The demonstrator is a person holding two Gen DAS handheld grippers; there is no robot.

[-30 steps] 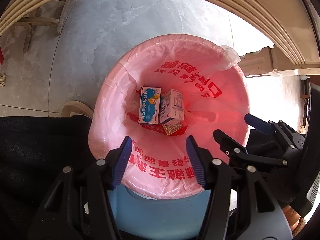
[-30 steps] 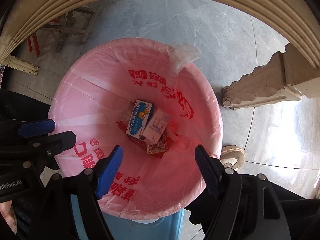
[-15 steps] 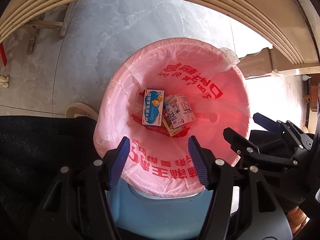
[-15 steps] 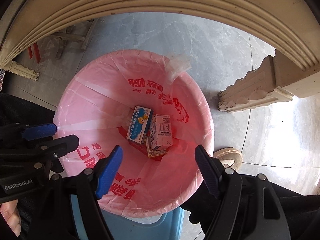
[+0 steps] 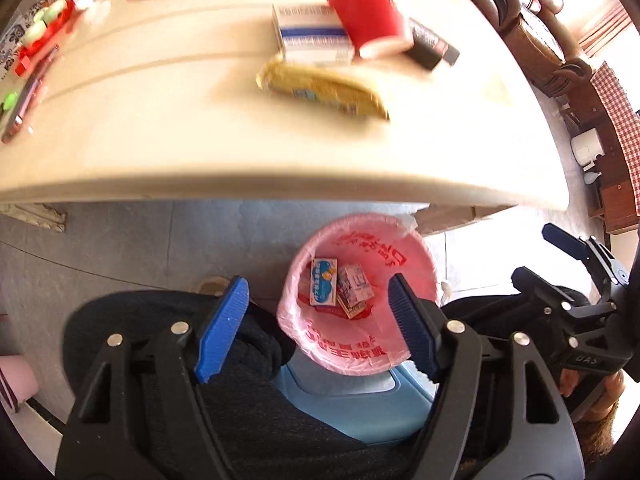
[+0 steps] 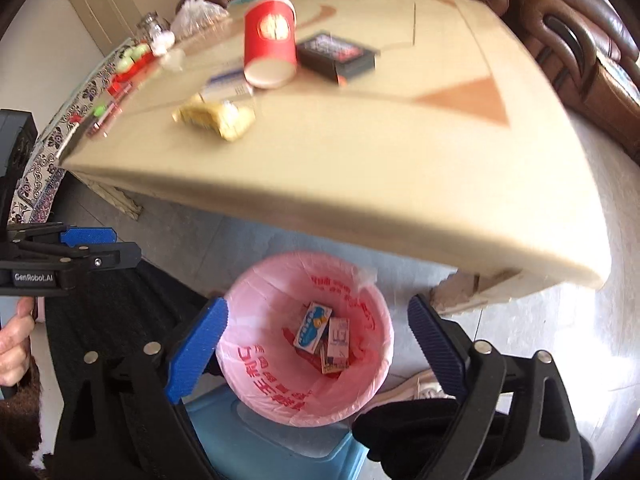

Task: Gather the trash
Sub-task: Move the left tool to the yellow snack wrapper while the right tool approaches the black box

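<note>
three boxes [image 6: 322, 338] in bin [image 6: 240, 320]

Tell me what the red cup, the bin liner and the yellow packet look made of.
Red cup: likely paper, matte wall, pale rolled rim. Bin liner: thin pink plastic film, translucent, creased, printed red. Yellow packet: probably glossy plastic wrapper; too blurred for certainty.

We see a pink bin liner [image 6: 256, 320] with red lettering, a red cup [image 6: 270, 42], a cream table [image 6: 400, 168].
</note>
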